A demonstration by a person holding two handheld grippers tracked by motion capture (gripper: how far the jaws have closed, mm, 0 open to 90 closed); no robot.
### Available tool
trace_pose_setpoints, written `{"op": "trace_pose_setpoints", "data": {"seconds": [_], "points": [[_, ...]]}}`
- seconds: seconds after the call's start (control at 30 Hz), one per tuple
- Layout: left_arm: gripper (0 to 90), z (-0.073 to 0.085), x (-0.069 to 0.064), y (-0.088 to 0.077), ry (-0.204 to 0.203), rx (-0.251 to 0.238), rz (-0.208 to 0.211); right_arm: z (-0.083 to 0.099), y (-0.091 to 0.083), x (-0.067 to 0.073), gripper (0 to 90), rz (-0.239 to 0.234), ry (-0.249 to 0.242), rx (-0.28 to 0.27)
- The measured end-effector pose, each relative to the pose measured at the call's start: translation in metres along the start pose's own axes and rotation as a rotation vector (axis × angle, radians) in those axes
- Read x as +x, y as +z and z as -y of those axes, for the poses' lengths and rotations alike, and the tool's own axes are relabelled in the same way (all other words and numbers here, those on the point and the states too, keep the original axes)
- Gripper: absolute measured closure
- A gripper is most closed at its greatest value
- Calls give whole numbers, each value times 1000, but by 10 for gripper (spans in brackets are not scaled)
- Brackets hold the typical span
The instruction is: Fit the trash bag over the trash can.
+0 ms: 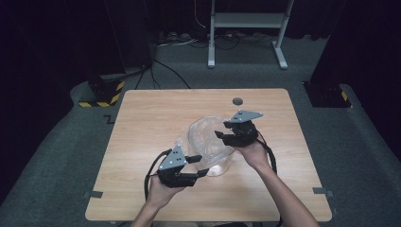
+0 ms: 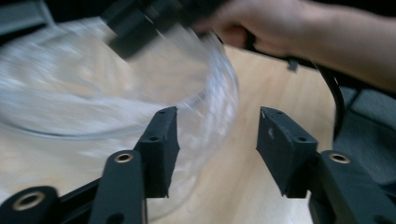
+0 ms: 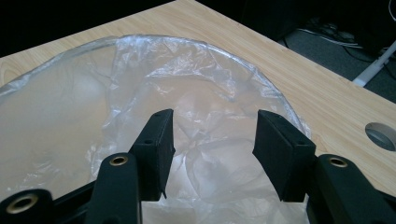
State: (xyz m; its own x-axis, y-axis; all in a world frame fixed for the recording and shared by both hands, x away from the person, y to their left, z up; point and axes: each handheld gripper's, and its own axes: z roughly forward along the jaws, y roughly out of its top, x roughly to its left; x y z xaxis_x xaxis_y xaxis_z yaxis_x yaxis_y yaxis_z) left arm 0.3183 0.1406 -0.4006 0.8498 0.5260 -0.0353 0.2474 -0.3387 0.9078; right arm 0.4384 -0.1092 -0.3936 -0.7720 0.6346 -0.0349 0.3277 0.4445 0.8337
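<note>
Two grippers at a clear bowl

The left gripper [image 1: 201, 166] at the bowl's [image 1: 208, 135] 7 o'clock and the right gripper [image 1: 226, 135] at 3 o'clock are both open, holding nothing.

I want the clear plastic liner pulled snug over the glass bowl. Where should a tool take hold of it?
Grip the liner at the loose crinkled film just inside the rim of the bowl, coming from above with one jaw on each side of a fold. The film is thin and bunched there, so a pinch probably holds; the smooth curved glass offers nothing to pinch.
</note>
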Motion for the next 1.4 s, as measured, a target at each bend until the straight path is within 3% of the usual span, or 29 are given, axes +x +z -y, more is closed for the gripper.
{"op": "trace_pose_setpoints", "data": {"seconds": [0.03, 0.07, 0.17, 0.2, 0.23, 0.27, 0.33, 0.47, 0.77, 1.0, 1.03, 1.17, 1.4], "points": [[454, -2, 5, -7, -26, -28, -22, 0, -2, 1, 473, -2, -1, -8], [449, -2, 5, -7, -26, -28, -22, -1, -3, 2, 473, -3, -3, -14], [447, -3, 15, -16, -87, -78, -37, -2, -8, 2, 474, -4, -6, -35], [447, -4, 24, -18, -151, -102, -68, -2, -9, 2, 474, -5, -6, -41], [444, -5, 30, -18, -181, -101, -99, -2, -11, 2, 473, -8, -5, -45], [443, -5, 30, -18, -181, -101, -99, -3, -12, 2, 474, -13, 1, -50], [443, -8, 41, -15, -229, -94, -159, -3, -14, 2, 474, -14, 1, -55], [436, -14, 58, -8, -265, -92, -191, -3, -21, 1, 470, -22, 14, -74], [436, -17, 77, 15, -300, -45, -215, 0, -49, 2, 444, -61, 14, -118], [442, -14, 85, 23, -327, -18, -230, 14, -65, 4, 533, -134, -16, -105], [442, -14, 86, 26, -326, -8, -236, 18, -66, 6, 559, -164, -20, -100], [440, -14, 85, 29, -320, 2, -237, 25, -68, 11, 612, -212, -38, -104], [433, -15, 78, 30, -293, 6, -232, 30, -64, 19, 737, -262, -98, -77]]}}
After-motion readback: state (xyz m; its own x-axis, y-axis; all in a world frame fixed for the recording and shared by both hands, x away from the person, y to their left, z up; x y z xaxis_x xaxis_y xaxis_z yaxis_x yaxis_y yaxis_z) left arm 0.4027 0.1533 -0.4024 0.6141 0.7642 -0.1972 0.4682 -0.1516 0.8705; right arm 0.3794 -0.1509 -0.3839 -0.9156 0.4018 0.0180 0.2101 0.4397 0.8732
